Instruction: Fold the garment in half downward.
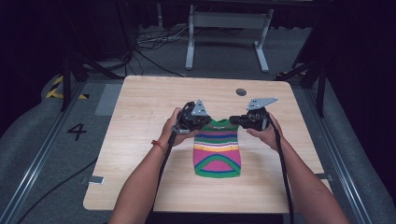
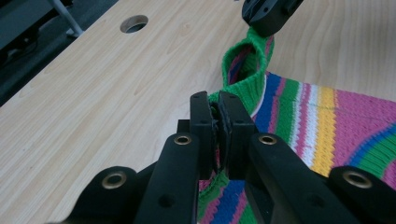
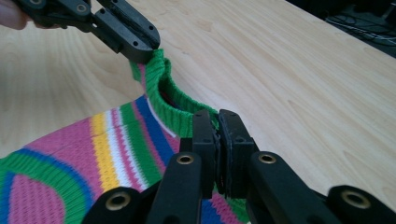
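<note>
Each tool is black, the left tool (image 1: 201, 122) and the right tool (image 1: 238, 120) alike, topped by a grey three-cornered plate. Brass-ringed rivets dot the jaw linkages, and a black cable trails from each. The person's forearms are bare; the left wrist wears what looks like a thin red band (image 1: 158, 145).

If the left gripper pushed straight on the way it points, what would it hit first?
Likely the right gripper, shut on the same green collar of the knitted top just ahead of the left gripper; depth is uncertain.
</note>
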The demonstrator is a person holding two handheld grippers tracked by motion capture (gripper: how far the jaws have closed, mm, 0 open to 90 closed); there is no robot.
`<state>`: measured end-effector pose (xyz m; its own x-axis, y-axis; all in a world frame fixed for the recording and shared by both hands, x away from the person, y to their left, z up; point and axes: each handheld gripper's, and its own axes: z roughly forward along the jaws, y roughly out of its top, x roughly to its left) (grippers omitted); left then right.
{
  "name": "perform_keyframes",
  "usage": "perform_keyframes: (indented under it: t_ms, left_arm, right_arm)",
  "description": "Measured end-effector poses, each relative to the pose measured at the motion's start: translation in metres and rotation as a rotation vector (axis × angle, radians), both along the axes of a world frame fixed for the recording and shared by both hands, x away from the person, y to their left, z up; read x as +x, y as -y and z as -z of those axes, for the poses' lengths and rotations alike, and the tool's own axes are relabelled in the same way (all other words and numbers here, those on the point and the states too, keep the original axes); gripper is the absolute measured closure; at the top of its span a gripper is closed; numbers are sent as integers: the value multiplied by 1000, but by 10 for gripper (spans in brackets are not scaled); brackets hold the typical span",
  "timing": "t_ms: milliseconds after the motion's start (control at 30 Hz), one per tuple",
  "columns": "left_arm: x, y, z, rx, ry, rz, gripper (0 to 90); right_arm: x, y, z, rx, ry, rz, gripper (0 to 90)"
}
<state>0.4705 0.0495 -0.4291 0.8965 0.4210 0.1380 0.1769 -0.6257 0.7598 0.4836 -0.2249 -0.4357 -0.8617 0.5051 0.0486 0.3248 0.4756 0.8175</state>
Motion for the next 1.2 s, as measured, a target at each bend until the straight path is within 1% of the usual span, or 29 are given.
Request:
perform_keyframes:
  t_ms: [33,133,167,200,233,300,367,433,500,567,800,833,867,900,933,1000,1133,1200]
  left_arm:
    - [-4,-2,0,-9,0,7,853]
    - [-13,-5,-1,-15,0,46,853]
    - [-17,-7,-1,-4,9,54,853]
    - [-19,-8,0,-1,8,59,853]
    - [-22,-9,1,0,1,72,854]
    - [-27,-12,2,8,5,78,855]
    - [-33,-14,3,2,-4,93,858]
    - [-38,-15,5,15,-6,102,859]
    - [-42,-15,6,26,-6,110,859]
    - [-47,-16,7,25,-8,113,859]
    - [-69,-19,15,76,-4,147,859]
    - [-75,-19,17,88,-10,155,859]
    - [-75,-19,17,88,-10,155,859]
    - [-78,-19,18,91,-13,158,859]
    - [-81,-19,19,101,-13,162,859]
    - [-87,-18,21,113,-15,172,858]
    - [-97,-15,28,153,-26,193,858]
    - [-102,-13,33,191,-33,202,857]
  right_arm:
    - [-3,1,-1,3,0,-6,865]
    - [-12,3,-2,6,1,-32,864]
    - [-16,4,-2,11,1,-41,863]
    - [-20,4,-2,23,-1,-57,863]
    - [-23,4,-2,23,-1,-63,863]
    - [-29,3,-1,14,5,-86,863]
    - [-36,2,0,10,5,-110,862]
    - [-43,1,1,-4,5,-135,862]
    - [-48,0,2,-2,3,-149,862]
    - [-53,-1,3,-11,5,-162,861]
    - [-75,-5,5,-28,-1,-226,860]
    - [-79,-6,6,-36,0,-237,860]
    - [-79,-6,6,-36,0,-237,860]
    - [-85,-8,8,-51,-3,-261,860]
    - [-88,-9,9,-62,-1,-271,860]
    - [-93,-10,11,-69,-14,-286,860]
    - [-101,-11,19,-96,-34,-312,861]
    - [-105,-12,22,-115,-38,-322,862]
